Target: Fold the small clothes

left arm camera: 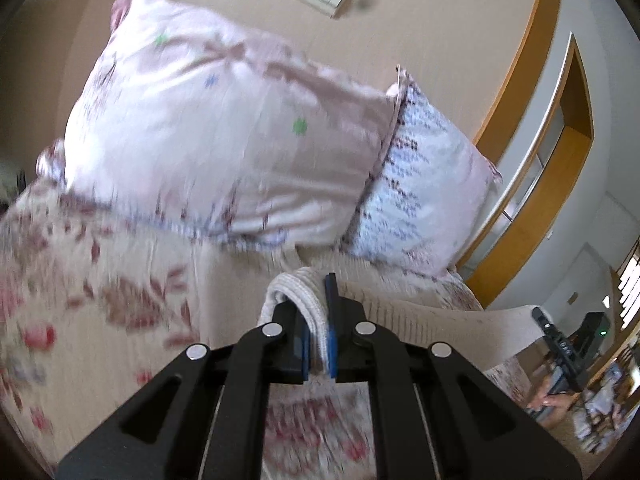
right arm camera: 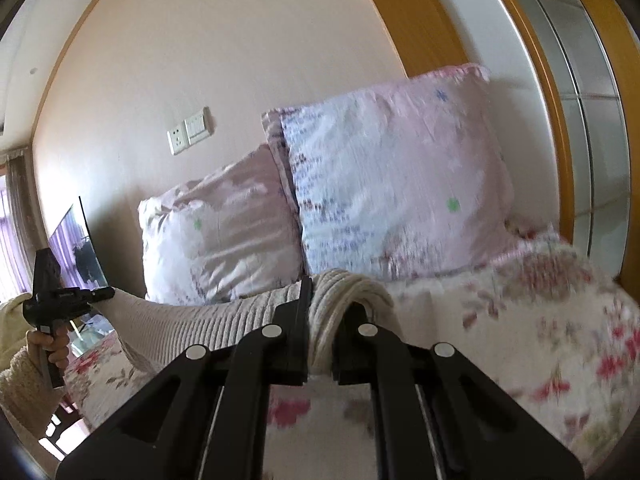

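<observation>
A cream ribbed knit garment hangs stretched above a floral bedspread. My left gripper is shut on one bunched corner of it, the cloth pinched between the blue pads. The right gripper shows at the right edge of this view, gripping the far end. In the right wrist view my right gripper is shut on a bunched fold of the garment. The knit runs left from there to the left gripper, held by a hand in a cream sleeve.
Two pink patterned pillows lean against a beige wall with a socket and switch plate. The floral bedspread covers the bed below. A wooden door frame stands to the right.
</observation>
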`<state>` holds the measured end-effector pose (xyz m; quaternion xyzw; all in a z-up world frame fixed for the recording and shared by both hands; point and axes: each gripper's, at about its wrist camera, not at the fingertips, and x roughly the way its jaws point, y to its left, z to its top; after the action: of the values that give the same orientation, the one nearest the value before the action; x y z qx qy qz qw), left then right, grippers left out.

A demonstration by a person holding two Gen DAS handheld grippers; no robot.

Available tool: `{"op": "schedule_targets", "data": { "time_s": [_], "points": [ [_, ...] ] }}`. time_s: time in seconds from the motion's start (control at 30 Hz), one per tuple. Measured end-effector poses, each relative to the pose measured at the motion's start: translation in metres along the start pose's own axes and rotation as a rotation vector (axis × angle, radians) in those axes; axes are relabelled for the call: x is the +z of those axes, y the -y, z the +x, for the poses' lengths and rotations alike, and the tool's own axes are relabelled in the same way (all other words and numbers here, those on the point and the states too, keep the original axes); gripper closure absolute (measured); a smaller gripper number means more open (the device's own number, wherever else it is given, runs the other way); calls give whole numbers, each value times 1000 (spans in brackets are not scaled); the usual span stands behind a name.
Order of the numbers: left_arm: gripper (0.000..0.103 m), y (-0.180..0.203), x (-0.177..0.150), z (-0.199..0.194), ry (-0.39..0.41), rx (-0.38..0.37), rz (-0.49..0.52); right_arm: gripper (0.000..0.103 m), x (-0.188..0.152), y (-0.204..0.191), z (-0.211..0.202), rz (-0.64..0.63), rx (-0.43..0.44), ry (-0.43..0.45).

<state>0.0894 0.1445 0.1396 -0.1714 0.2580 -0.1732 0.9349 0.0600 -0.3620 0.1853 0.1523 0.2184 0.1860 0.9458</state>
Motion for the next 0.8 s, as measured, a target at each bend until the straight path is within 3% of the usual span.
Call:
{"op": "schedule_targets", "data": {
  "time_s": [0.17, 0.37, 0.57, 0.63, 0.7, 0.73, 0.77, 0.8],
  "points": [
    [97, -18, 21, 47, -8, 25, -51, 95, 9, 15, 45, 40, -30, -39],
    [97, -71, 4, 137, -200, 48, -256, 95, -23, 61, 126, 237, -95, -277],
    [97, -88, 16, 169, -177, 70, -325, 95, -16, 79, 182, 270, -178, -301],
    [96, -91, 20, 184, -183, 91, -348, 89, -20, 93, 209, 359, -206, -377],
    [94, -96, 21, 194, -208, 92, -378, 61, -25, 103, 223, 435, -217, -437],
    [86, -98, 21, 196, -221, 87, -397, 54, -27, 105, 221, 466, -224, -433],
    [70, -99, 20, 197, -226, 83, -404, 46, -27, 105, 214, 473, -224, -411],
    [60, -100, 21, 191, -211, 83, -404, 45, -25, 104, 209, 465, -225, -394]
  ]
}}
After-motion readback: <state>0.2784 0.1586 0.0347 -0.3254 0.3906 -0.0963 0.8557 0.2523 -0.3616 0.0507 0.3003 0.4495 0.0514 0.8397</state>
